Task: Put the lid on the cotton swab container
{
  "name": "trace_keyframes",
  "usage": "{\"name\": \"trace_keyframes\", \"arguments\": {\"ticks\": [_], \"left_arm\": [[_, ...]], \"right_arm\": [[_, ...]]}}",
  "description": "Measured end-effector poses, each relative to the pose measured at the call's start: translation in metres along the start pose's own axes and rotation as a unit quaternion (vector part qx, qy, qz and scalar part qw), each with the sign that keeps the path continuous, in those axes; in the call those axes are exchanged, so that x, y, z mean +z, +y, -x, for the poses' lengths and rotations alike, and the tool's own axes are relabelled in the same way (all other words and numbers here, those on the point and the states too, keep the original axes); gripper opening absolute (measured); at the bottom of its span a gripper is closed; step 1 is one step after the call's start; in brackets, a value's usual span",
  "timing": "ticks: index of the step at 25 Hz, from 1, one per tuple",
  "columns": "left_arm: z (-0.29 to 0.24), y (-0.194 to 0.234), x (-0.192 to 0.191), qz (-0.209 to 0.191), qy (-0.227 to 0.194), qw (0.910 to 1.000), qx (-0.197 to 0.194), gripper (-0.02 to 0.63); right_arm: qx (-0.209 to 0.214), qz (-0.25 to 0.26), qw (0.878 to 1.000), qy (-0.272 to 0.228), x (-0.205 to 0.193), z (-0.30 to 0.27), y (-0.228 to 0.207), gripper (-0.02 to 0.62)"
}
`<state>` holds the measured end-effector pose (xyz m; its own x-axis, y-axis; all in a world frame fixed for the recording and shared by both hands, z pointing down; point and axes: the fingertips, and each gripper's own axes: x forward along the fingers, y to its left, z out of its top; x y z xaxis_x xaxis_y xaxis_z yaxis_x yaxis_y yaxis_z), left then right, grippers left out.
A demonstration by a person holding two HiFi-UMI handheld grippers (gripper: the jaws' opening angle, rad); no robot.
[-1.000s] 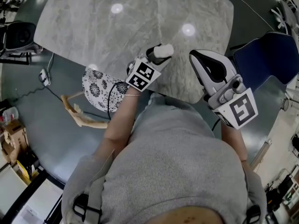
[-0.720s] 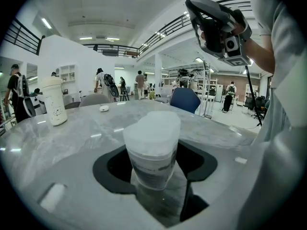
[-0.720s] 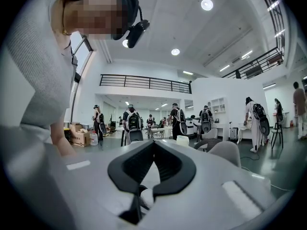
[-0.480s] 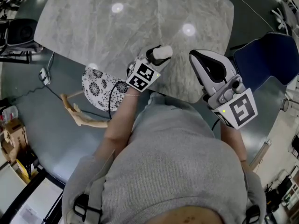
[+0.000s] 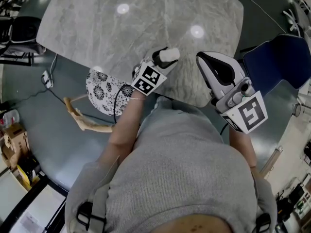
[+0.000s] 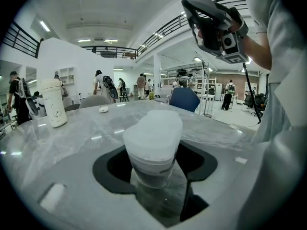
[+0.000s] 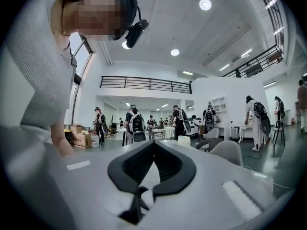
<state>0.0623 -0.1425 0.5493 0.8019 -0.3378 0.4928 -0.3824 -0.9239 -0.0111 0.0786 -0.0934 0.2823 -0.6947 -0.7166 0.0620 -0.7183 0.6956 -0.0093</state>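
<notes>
Holding the cotton swab container (image 6: 152, 169) by the near edge of the surface (image 5: 97, 28), lid (image 6: 154, 131) already on top.
Left claw (image 5: 165, 56) grasps the container's body; the frosted lid looks seated all round, so the main step seems done. Right claw (image 5: 201, 59) is clenched on nothing, raised beside it and apart. Probably only a firming press and letting go remain; whether the container rests on the surface is unclear.

Tongs (image 5: 163, 58) (image 5: 200, 58) x2, swab container (image 6: 152, 143) x1.
</notes>
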Motion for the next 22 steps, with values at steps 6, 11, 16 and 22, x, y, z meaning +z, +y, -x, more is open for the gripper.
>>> {"name": "trace_keyframes", "arguments": {"ticks": [6,11,16,22], "left_arm": [[0.008,-0.001,0.01,0.011,-0.023,0.9997,0.005,0.284],[0.017,0.0,0.013,0.009,-0.035,0.9992,0.018,0.294],[0.037,0.001,0.027,0.006,-0.064,0.9972,0.037,0.293],[0.065,0.002,0.054,-0.008,-0.098,0.9929,0.066,0.293]], "right_arm": [[0.004,-0.004,1.0,-0.004,-0.001,0.003,0.001,0.003],[0.004,-0.006,1.0,-0.005,-0.003,0.003,0.002,0.003],[0.009,-0.009,1.0,-0.005,-0.004,0.002,0.006,0.003],[0.01,-0.014,1.0,-0.008,-0.008,0.002,0.008,0.003]]}}
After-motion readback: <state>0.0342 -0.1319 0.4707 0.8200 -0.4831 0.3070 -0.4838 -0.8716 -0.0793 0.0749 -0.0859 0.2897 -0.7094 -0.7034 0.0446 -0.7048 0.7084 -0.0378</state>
